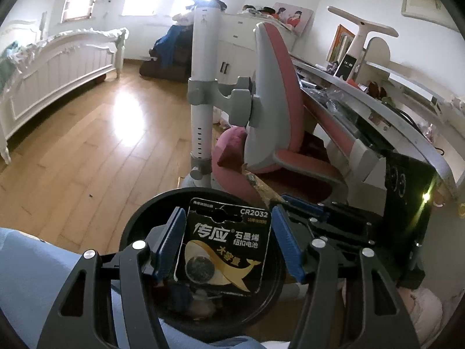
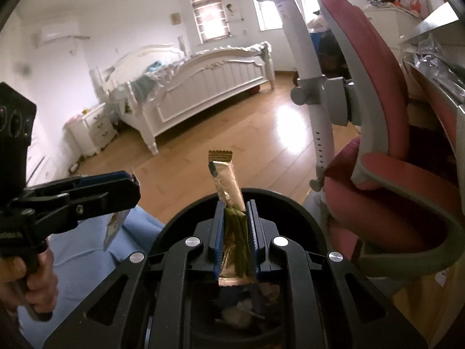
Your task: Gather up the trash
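My left gripper [image 1: 228,229] is shut on a black CR2032 battery card [image 1: 223,247] with gold whale print, held over a round black trash bin [image 1: 136,224] that holds some trash. My right gripper [image 2: 235,218] is shut on a long gold snack wrapper [image 2: 225,174] with green sticks inside, also above the bin [image 2: 290,206]. The left gripper [image 2: 110,192] shows at the left of the right wrist view, the card [image 2: 114,226] hanging edge-on from it. The right gripper's fingers [image 1: 305,206] and wrapper tip [image 1: 258,186] show in the left wrist view.
A pink and grey desk chair [image 1: 270,101] stands just beyond the bin, with a grey desk [image 1: 377,96] cluttered with items to the right. A white bed [image 2: 203,72] lies across the wooden floor [image 1: 87,145]. My blue-clad leg [image 2: 87,247] is beside the bin.
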Available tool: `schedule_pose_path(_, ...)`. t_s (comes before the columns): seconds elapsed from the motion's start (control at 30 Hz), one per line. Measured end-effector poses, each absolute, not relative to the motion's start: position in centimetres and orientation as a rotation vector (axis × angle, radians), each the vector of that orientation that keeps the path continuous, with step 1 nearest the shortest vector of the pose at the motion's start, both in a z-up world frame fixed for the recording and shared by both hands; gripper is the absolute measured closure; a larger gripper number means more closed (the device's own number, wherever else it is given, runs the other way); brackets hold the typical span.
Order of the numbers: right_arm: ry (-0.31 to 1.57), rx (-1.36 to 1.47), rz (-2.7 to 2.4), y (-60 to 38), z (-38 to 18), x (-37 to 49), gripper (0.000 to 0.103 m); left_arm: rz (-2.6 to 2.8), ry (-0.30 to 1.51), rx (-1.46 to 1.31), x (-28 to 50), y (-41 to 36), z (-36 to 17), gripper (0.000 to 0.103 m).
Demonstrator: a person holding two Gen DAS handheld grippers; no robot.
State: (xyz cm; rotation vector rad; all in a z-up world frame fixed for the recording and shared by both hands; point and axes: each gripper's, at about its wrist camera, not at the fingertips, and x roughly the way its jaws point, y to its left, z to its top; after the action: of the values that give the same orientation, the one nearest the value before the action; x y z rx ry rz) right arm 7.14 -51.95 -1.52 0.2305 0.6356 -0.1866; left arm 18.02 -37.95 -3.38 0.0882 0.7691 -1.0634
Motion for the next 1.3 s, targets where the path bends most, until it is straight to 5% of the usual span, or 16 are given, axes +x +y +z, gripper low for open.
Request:
schedule_pose_path(0.07,0.634,0.228,-0.194,-51.8,-1.4,6.9,0.055,-1.05,0.778,0.084,18.2,-37.9,-3.4,0.021)
schedule_pose_path(0.1,0.632,0.225,-0.196,-51.7,-1.4,6.8,0.052,-1.043,0.77,0.079,18.1,-37.7,-3.2,0.009)
schedule_pose_path(0.13,0.633,0.217,-0.199,-51.7,-1.4,6.6,0.051,-1.038,0.752,0.072,17.9,-37.4,-3.0,0.007)
schedule_pose_path(0.33,0.647,0.204,-0.18,-49.9,-1.0,5.6,0.051,-0.979,0.703,0.046,16.5,-33.7,-1.1,0.006)
schedule_pose_path(0.43,0.62,0.208,-0.122,-47.1,0.3,4.7,0.034,-0.907,0.659,0.034,15.2,-30.4,0.1,0.005)
schedule_pose_path(0.93,0.593,0.214,0.42,-24.4,7.4,3.2,0.02,-0.192,0.558,-0.03,7.4,-4.8,2.0,0.005)
schedule_pose_path(1.17,0.442,0.148,0.504,-16.2,9.2,-0.2,0.005,-0.012,0.535,-0.09,4.7,2.4,0.3,0.005)
schedule_pose_path(1.3,0.333,0.064,0.382,-14.5,8.8,-1.4,0.005,0.036,0.518,-0.147,3.8,4.9,-0.7,0.005)
